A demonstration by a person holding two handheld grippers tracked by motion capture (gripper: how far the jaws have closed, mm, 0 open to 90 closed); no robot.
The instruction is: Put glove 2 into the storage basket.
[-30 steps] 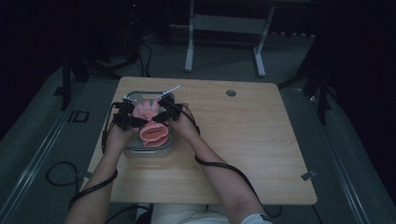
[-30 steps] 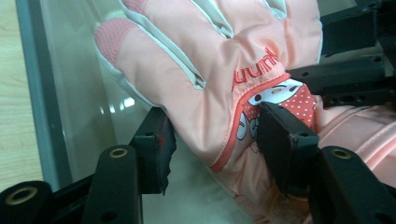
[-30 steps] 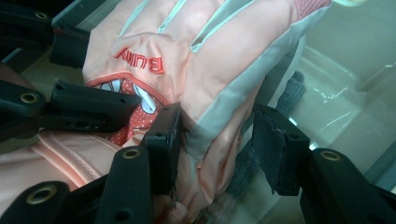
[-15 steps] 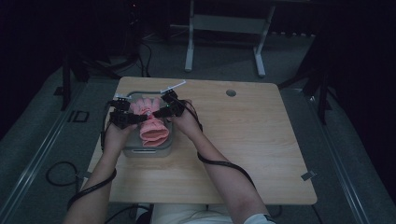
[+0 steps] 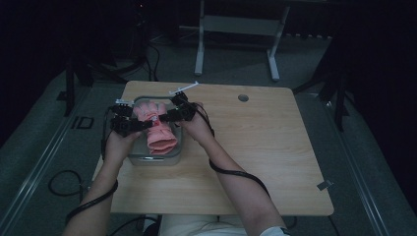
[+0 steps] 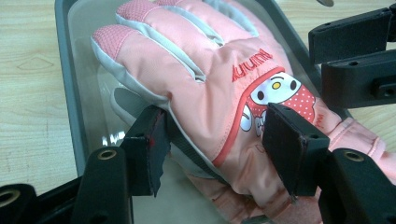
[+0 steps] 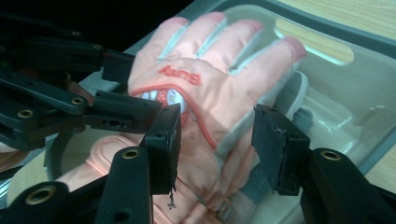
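Dim room, grey floor, light wood table (image 5: 255,162) with a round hole (image 5: 243,98) near its far edge. Person's forearms enter from the near edge of the high view.

Near: clear bin with grey rim (image 5: 142,160) sits on the table's left part. Pink glove (image 5: 156,129) is over the bin, cuff toward the person, fingers pointing away.

Left hand-held gripper (image 5: 143,124): jaws sit on either side of the glove's palm section, one pad at the grey underside edge, the other against the printed cartoon patch. Jaws have just been opening; glove is between them, and in the left gripper view (image 6: 212,140) both pads touch the fabric.

Right hand-held gripper (image 5: 164,118): comes in from the opposite side, facing the left one. In the right gripper view (image 7: 217,133) its jaws straddle the glove (image 7: 210,88) below the fingers; jaws have just been opening, and contact with the fabric looks light. A second layer of pink fabric lies underneath, in the bin (image 7: 355,70).

Far: metal stand legs (image 5: 236,44) on the floor beyond the table.
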